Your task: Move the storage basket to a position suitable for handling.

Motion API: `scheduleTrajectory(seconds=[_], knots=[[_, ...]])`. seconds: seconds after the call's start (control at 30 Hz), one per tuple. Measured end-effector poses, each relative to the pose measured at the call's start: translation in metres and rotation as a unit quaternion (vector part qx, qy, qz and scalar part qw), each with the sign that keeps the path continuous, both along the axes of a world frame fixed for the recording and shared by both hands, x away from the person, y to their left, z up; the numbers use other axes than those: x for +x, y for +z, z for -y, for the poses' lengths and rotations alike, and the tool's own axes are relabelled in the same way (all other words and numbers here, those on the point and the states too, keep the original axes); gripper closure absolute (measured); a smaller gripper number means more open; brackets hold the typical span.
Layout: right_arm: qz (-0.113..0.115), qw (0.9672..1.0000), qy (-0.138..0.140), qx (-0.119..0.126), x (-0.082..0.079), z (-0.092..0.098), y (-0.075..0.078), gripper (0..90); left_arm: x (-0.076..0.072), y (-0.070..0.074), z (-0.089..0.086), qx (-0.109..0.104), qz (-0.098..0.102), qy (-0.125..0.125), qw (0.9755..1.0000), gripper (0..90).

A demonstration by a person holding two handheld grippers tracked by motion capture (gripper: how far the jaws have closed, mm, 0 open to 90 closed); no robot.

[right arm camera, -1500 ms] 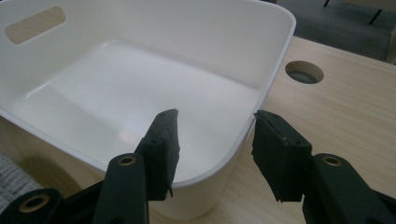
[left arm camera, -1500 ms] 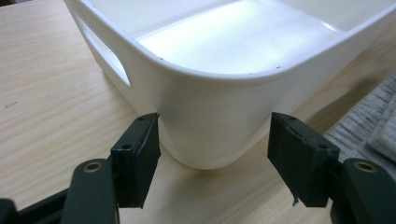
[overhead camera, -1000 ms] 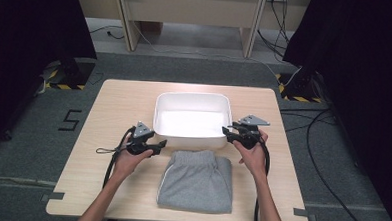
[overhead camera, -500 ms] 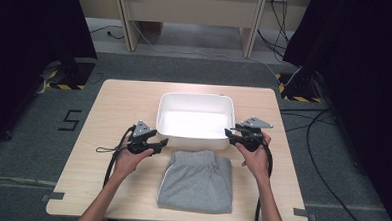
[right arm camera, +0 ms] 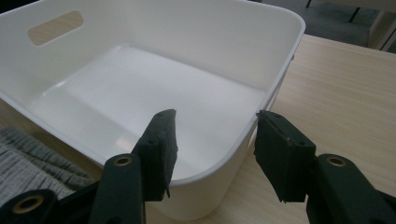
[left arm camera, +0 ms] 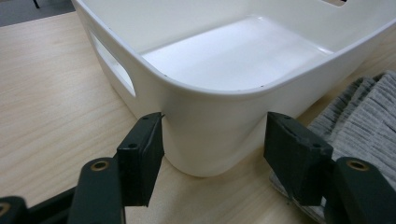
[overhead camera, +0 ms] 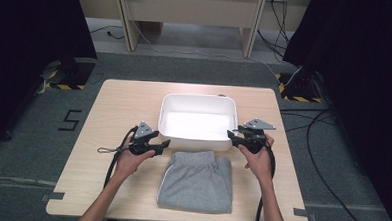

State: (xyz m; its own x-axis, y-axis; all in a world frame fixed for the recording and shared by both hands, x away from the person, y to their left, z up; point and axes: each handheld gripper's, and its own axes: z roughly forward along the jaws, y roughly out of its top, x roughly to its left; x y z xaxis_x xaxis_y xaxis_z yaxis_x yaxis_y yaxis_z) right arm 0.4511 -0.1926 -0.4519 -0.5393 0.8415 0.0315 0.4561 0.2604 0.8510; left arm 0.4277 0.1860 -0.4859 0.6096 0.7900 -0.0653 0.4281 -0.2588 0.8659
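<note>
The white tub (overhead camera: 197,121) is being kept near the middle of the desk (overhead camera: 109,106), with its long axis running from left to right across the desk and its open side pointing up. The grey folded shorts (overhead camera: 197,181) are lying just beside the tub's near wall, on the person's side, with the waistband turned toward the tub.

The left hand-held gripper (overhead camera: 158,145) is being held at the tub's near left corner, and the right hand-held gripper (overhead camera: 234,136) at its near right corner. So the tub is lying between the two, a little ahead of each, and both hands are about equally near to it.

In the left gripper view, the left hand-held gripper (left arm camera: 212,156) is standing released, its jaws set on either side of the rounded corner (left arm camera: 205,135); one pad seems very close to the wall, but contact cannot be told surely. In the right gripper view, the right hand-held gripper (right arm camera: 215,154) is also standing unclenched, one jaw inside the rim (right arm camera: 233,149) and one outside, not yet pressing.

The coming move is probably depending on this straddling: each corner is already lying between the jaws, so only closing is being needed.
</note>
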Motion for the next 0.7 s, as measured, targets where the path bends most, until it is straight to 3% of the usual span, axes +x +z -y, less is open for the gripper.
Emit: scheduleTrajectory(seconds=[0.53,0.7], knots=[[-0.007,1.0,-0.002,0.005,-0.0047,0.0036,0.0009,48.8,0.0005,-0.0004,0.0004,0.0,-0.004,0.005,1.0,37.1],[-0.005,0.9999,-0.004,0.008,-0.0044,0.0052,0.0,44.9,-0.0011,-0.0002,-0.0005,0.002,-0.011,0.006,0.9999,35.0]])
